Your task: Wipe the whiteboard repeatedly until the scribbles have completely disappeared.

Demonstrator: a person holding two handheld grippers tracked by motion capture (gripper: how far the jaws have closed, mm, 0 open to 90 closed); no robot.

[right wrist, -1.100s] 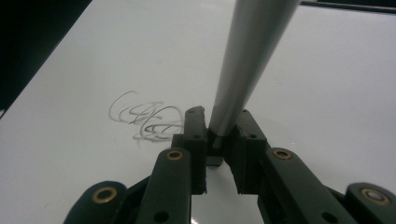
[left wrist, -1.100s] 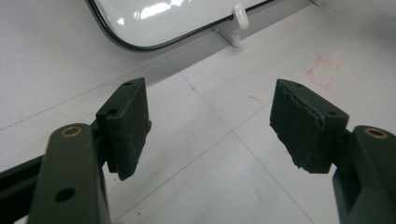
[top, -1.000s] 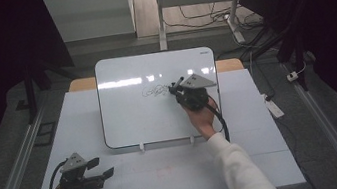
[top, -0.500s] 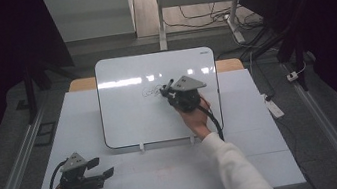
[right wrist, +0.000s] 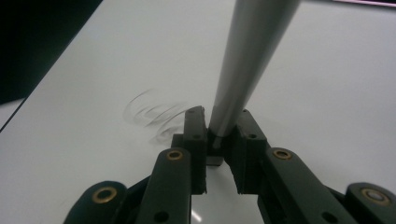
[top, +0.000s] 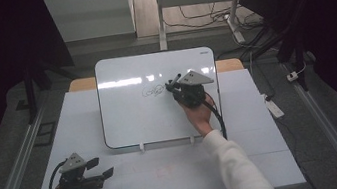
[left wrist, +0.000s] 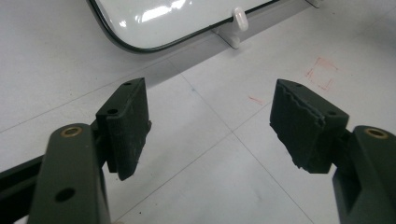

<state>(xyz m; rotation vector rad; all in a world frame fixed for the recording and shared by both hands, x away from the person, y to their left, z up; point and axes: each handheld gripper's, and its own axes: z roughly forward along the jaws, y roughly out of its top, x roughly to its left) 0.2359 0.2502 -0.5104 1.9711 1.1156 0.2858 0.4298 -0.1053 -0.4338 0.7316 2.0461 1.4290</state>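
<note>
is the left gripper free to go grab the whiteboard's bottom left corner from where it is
Probably yes. The left gripper is open and holds nothing, and only bare table lies between it and the whiteboard corner.

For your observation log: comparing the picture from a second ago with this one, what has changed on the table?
The right gripper, shut on the grey tapered marker, slid slightly leftward over the white rectangular whiteboard, ending beside the looping scribble. The left gripper stayed open, resting near the table's front-left corner.

Grey floor, dark surroundings, cables beyond the table.
</note>
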